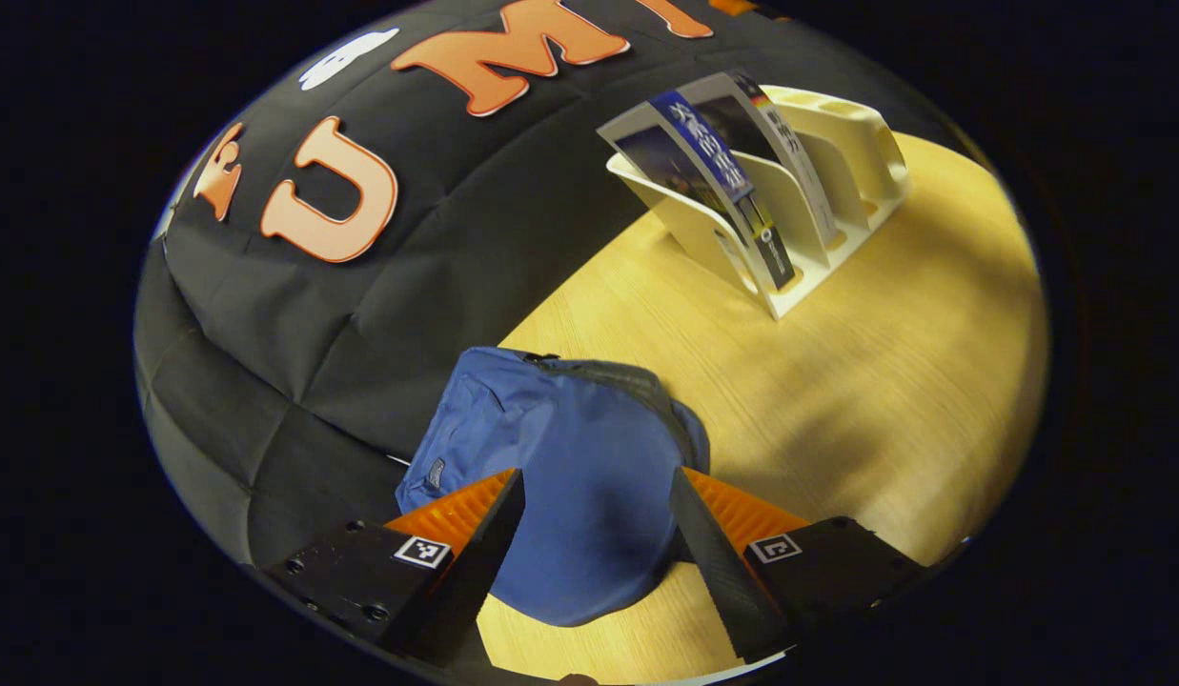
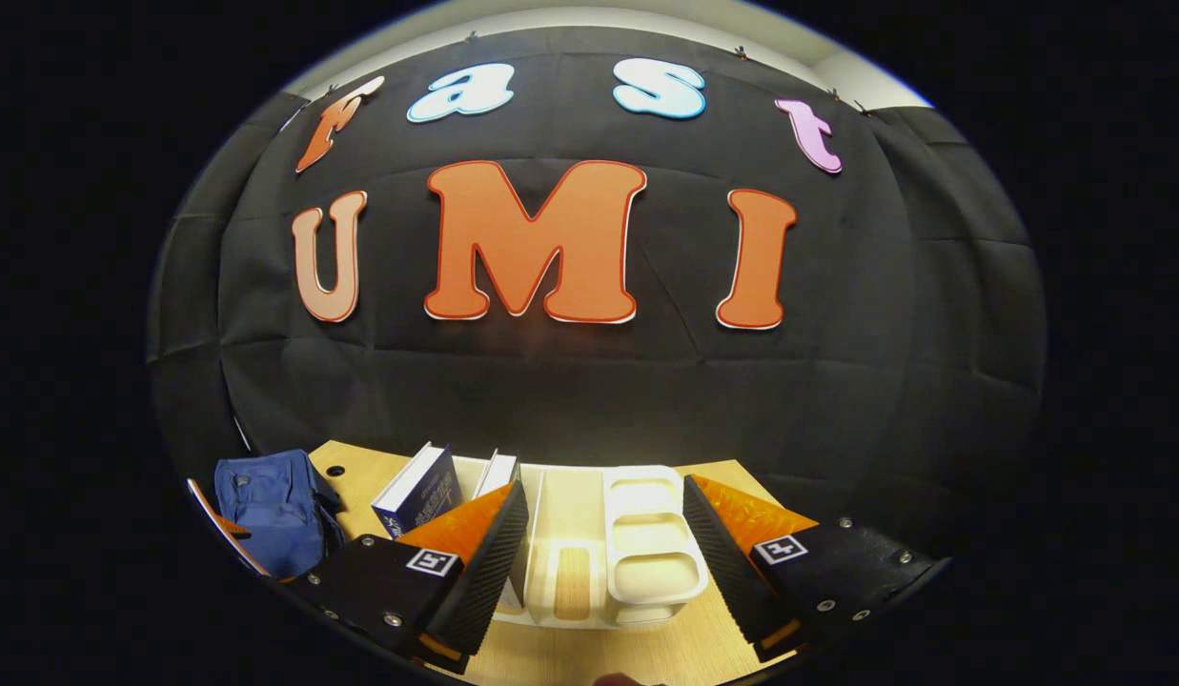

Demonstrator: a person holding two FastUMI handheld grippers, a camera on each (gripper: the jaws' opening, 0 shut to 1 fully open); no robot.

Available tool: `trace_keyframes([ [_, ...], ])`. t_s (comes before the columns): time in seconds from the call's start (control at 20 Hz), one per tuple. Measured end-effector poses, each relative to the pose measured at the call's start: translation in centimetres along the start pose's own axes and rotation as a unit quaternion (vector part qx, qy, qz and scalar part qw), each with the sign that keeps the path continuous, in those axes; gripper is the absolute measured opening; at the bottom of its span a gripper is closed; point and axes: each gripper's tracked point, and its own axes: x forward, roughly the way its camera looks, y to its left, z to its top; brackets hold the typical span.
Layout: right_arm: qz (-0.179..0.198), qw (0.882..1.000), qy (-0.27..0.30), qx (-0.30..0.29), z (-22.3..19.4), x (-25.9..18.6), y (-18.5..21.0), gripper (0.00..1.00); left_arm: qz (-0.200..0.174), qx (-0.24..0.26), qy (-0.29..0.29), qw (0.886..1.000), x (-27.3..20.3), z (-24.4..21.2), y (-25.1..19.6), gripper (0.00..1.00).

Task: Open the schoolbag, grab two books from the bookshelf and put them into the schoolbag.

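Left tongs [image 1: 597,529] hang wide apart over the closed blue schoolbag [image 1: 560,476] at the desk [image 1: 884,400] edge by the booth wall, so opening it looks like the step in hand; next they must find the zipper along its top. Right tongs [image 2: 603,543], also spread and empty, face the bookshelf [image 2: 646,534] holding two books [image 2: 422,491].

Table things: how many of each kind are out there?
Schoolbag: 1
Books: 2
Bookshelf: 1
Total: 4
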Motion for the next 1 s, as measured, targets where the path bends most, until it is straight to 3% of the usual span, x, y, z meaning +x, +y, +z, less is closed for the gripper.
trace_keyframes([
  [0.35,-0.006,1.000,0.000,-0.001,0.0,0.2,-0.2,0.97,0.003,0.042,0.038,0.998,2.2,-3.2,-2.0,0.97],
  [0.6,-0.012,1.000,0.001,-0.001,-0.1,0.3,-0.5,0.96,0.004,0.041,0.067,0.997,3.3,-4.9,-2.4,0.97],
  [1.0,-0.012,1.000,-0.001,0.001,0.1,0.4,-0.3,0.97,0.020,0.046,0.052,0.997,3.2,-4.0,-1.0,0.95],
])
